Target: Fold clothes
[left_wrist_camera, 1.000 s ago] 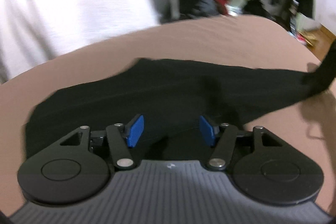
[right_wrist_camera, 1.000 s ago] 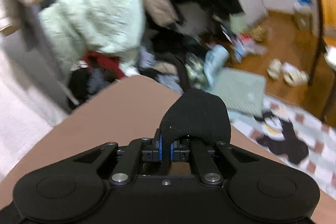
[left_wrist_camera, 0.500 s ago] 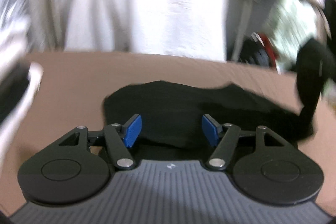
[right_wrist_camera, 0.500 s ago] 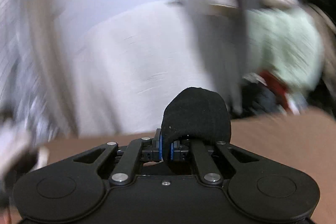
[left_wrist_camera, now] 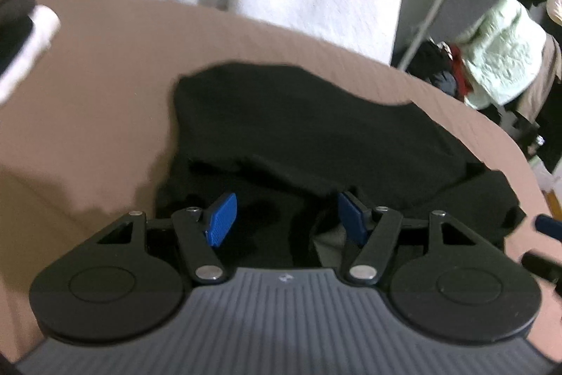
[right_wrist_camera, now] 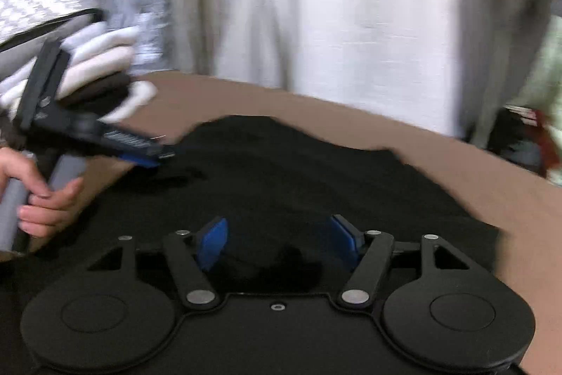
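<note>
While both tools are parted, a black garment (left_wrist_camera: 309,132) is seen spread on a brown surface (left_wrist_camera: 98,86), possibly a bed, its long axis running from the near right toward the far left in the left wrist view. The left tool (left_wrist_camera: 282,218) is opening over the garment's near edge, where a fold of cloth lies between the blue pads (left_wrist_camera: 221,218) without being pressed. The right tool (right_wrist_camera: 277,243) is likewise opening, nothing being pinched, with dark cloth lying directly beneath and ahead of it. From the right wrist view the left tool (right_wrist_camera: 147,153) is shown at the garment's left end, held by a bare hand (right_wrist_camera: 38,195). Each tool is thus placed near one end, and the next fold is judged to be made across the long axis.
</note>
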Motion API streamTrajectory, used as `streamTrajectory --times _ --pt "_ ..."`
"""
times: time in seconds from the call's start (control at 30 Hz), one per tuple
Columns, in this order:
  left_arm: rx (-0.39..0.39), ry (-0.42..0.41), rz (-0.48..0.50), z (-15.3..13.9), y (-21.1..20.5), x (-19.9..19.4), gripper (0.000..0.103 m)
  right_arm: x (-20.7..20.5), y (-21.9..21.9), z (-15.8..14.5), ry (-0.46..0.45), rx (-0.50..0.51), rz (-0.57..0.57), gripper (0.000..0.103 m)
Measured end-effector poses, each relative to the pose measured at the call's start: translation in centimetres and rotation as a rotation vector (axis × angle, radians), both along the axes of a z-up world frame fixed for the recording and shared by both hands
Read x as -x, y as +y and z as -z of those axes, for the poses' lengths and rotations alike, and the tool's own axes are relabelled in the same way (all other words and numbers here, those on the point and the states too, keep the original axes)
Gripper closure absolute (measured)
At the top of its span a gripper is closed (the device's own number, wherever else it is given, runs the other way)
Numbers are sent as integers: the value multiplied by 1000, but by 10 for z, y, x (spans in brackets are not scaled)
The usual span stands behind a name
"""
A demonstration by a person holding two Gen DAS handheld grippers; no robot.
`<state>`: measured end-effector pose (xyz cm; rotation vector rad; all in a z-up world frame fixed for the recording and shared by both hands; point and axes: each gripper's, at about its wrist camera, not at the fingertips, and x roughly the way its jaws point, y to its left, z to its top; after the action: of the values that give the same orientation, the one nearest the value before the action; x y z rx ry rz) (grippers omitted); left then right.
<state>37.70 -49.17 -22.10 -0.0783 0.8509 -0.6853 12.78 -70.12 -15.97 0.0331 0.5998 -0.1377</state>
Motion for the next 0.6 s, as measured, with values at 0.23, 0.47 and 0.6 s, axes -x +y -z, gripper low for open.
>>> streamTrajectory --times 0.23,0.47,0.6 --pt "13 77 75 7 -14 8 24 50 -80 32 81 -149 291 33" --pt "12 38 148 27 -56 15 67 22 -71 69 161 -120 268 33" --pt "-42 -134 156 3 -66 31 91 14 -80 81 135 -149 329 33"
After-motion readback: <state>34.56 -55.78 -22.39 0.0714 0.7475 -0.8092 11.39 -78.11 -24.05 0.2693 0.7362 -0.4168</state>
